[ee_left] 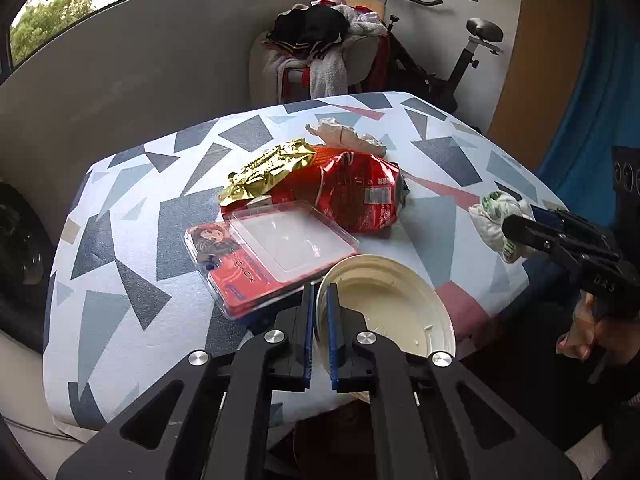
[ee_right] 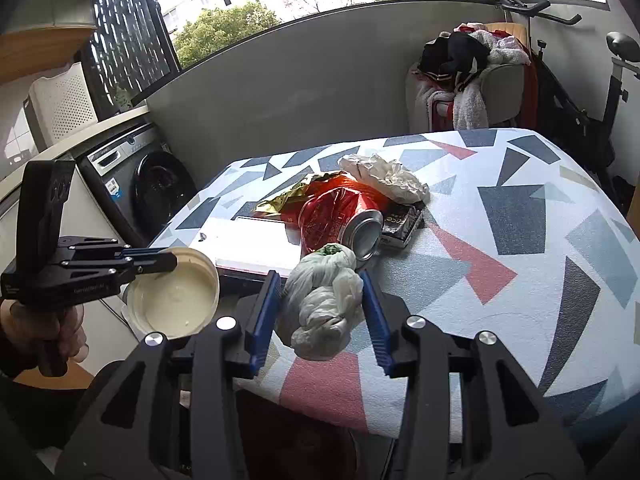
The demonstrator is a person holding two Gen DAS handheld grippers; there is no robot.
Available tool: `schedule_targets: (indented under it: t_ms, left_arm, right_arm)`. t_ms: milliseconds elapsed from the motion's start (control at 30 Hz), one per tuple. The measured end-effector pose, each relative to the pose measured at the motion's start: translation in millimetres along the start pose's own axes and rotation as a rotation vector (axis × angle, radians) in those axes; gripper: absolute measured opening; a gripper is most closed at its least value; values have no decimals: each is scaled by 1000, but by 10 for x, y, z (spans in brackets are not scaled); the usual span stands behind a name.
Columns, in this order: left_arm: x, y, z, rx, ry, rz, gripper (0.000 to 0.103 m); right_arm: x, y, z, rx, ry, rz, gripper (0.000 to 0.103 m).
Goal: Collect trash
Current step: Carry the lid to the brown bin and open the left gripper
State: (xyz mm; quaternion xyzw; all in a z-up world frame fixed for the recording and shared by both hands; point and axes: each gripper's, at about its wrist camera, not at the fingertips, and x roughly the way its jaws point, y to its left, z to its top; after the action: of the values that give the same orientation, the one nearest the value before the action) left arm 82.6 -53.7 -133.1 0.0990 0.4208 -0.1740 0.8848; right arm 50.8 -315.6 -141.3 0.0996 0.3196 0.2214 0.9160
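patterned tabletop (ee_right: 520,216): red wrapper (ee_left: 360,196), crushed can (ee_right: 362,236), plastic case (ee_left: 272,252).

A table (ee_left: 120,264) under a cloth of grey, blue and red shapes carries a heap near its middle: a clear-lidded red package (ee_left: 256,256), a gold wrapper (ee_left: 268,170), a red bag (ee_left: 352,192), a crushed can (ee_right: 362,234), crumpled paper (ee_right: 384,178) and a small dark pack (ee_right: 402,222), all touching or overlapping.

text: right gripper (ee_left: 516,222) body – "DAS" | black packet (ee_right: 402,222) – "FOCE", partly readable | red blister pack (ee_left: 248,268) – lettering upside down, unclear | barcodes too small to read
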Motion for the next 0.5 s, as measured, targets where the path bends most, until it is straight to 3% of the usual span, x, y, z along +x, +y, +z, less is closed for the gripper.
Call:
schedule_targets:
  t_ms: [233, 400, 467, 500]
  left_arm:
    - [-33, -301, -662, 58, 53, -72, 7]
    - [60, -324, -945, 23, 85, -132, 7]
    - [74, -333, -1019, 13, 86, -184, 17]
    - [63, -333, -1046, 9, 76, -196, 43]
  right_arm:
    - [-66, 113, -166, -22, 28, -3, 43]
    - [-47, 164, -255, -31, 54, -3, 43]
    - [-26, 182, -285, -34, 65, -3, 43]
    - [-14, 189, -300, -35, 71, -3, 43]
